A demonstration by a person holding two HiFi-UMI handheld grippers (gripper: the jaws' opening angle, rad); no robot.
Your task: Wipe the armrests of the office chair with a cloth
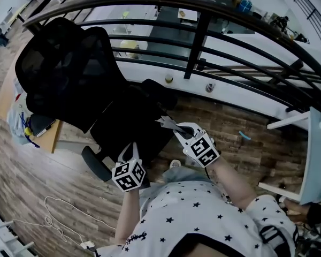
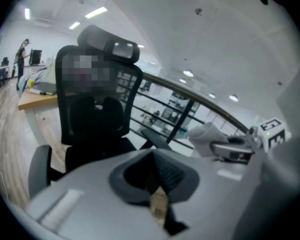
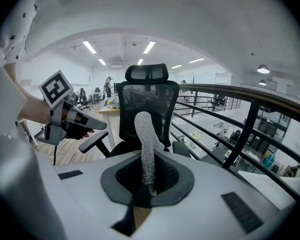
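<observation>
The black mesh office chair (image 1: 69, 68) stands ahead of me, facing me. Its near armrest (image 1: 95, 164) is just left of my left gripper (image 1: 131, 148), whose jaws are shut with nothing in them. The far armrest (image 1: 159, 92) lies above my right gripper (image 1: 169, 123), which hangs over the seat, shut on a pale grey cloth (image 1: 164, 122). In the right gripper view the cloth (image 3: 146, 139) stands up from the jaws in front of the chair (image 3: 147, 101), with the left gripper (image 3: 87, 124) beside one armrest (image 3: 97, 141). The left gripper view shows the chair (image 2: 92, 104) and the cloth (image 2: 206, 136).
A black railing (image 1: 203, 42) curves behind the chair, with a drop to a lower floor beyond. A wooden desk (image 1: 27, 127) stands at the left. A white cable (image 1: 59, 210) lies on the wood floor. White furniture (image 1: 310, 159) sits at the right.
</observation>
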